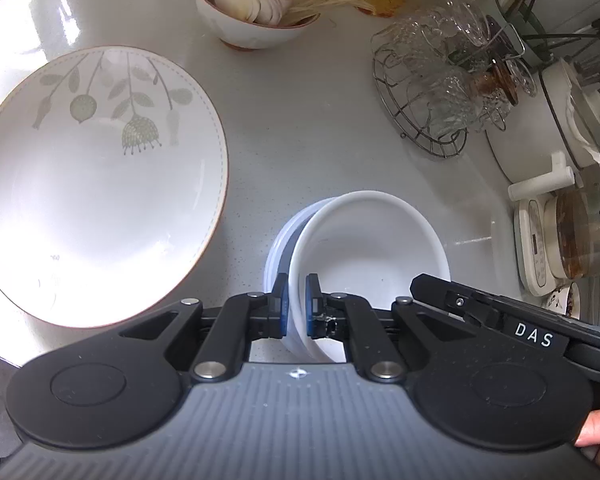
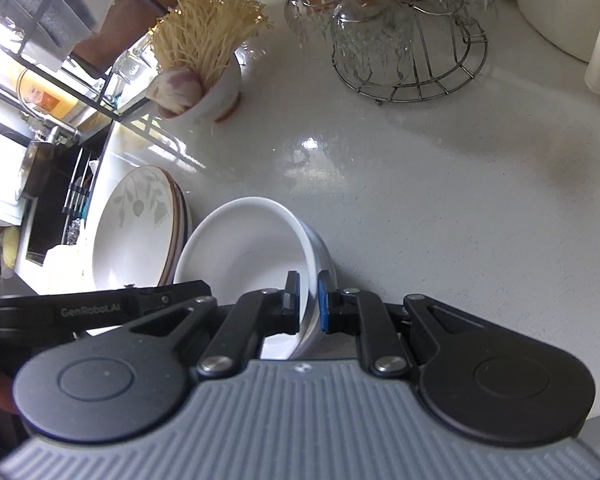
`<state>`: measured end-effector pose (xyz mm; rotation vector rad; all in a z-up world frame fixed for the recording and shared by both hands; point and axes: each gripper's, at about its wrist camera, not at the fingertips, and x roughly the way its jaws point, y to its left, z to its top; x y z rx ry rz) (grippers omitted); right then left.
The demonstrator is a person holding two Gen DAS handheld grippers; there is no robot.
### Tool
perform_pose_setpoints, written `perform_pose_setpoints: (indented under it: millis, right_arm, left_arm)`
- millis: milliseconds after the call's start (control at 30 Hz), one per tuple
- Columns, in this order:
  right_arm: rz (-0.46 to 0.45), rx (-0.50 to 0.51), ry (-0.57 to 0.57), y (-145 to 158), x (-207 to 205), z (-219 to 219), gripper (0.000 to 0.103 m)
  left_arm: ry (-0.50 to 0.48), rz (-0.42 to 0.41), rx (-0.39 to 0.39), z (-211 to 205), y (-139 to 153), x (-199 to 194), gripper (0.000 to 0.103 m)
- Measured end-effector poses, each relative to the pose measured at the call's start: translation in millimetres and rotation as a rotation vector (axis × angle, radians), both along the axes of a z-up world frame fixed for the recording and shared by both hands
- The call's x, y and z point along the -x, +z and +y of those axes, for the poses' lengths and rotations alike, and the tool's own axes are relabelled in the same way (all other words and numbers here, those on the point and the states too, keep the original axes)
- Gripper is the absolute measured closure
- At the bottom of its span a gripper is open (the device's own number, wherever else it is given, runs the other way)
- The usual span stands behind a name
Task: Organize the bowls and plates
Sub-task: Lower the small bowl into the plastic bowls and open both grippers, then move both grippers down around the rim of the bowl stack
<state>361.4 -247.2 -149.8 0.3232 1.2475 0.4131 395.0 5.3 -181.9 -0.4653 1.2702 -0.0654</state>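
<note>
A plain white bowl (image 1: 372,248) (image 2: 240,248) is held over the counter by opposite sides of its rim. My left gripper (image 1: 296,300) is shut on its near-left rim, and my right gripper (image 2: 309,300) is shut on the right rim. A second pale bowl (image 1: 276,248) (image 2: 326,258) shows just under and around it, as if nested. A wide leaf-patterned plate (image 1: 92,200) lies to the left; in the right wrist view it tops a low stack of plates (image 2: 136,232).
A bowl with an onion and enoki mushrooms (image 1: 252,28) (image 2: 220,92) stands at the back. A wire rack of upturned glasses (image 1: 432,92) (image 2: 412,52), a white pot (image 1: 540,128) and a glass jar (image 1: 584,236) crowd the right. A sink rack (image 2: 60,200) lies left.
</note>
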Motion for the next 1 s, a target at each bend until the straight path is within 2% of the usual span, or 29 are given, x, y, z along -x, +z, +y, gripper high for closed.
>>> perform_pose_setpoints:
  millis: [167,267,333,367,400,633,1000]
  right_arm:
    - [0.007,-0.001,0.006,-0.2,-4.3,0.6,0.09]
    - [0.001,0.01,0.005,3.3,-4.8,1.5,0.089]
    - [-0.013,0.013,-0.004,7.5,-2.4,0.8,0.076]
    - [-0.025,0.007,-0.011,10.0,-0.8,0.0,0.058]
    - [-0.04,0.002,-0.015,13.2,0.7,-0.6,0.045]
    - [-0.138,0.022,-0.021,42.9,12.9,-0.9,0.046]
    - [-0.296,0.043,-0.05,89.8,49.7,8.5,0.046]
  left_arm:
    - [0.0,-0.002,-0.01,-1.4,1.5,-1.8,0.095]
    - [0.003,-0.007,-0.007,-1.0,3.9,-1.6,0.086]
    - [0.007,-0.02,-0.007,0.1,7.8,0.5,0.078]
    - [0.011,-0.026,-0.009,1.2,10.5,2.2,0.073]
    - [0.011,-0.041,-0.008,1.8,13.8,3.8,0.071]
    - [0.006,-0.126,-0.036,0.9,41.3,14.4,0.069]
    - [-0.064,-0.301,-0.14,6.1,108.6,48.0,0.069]
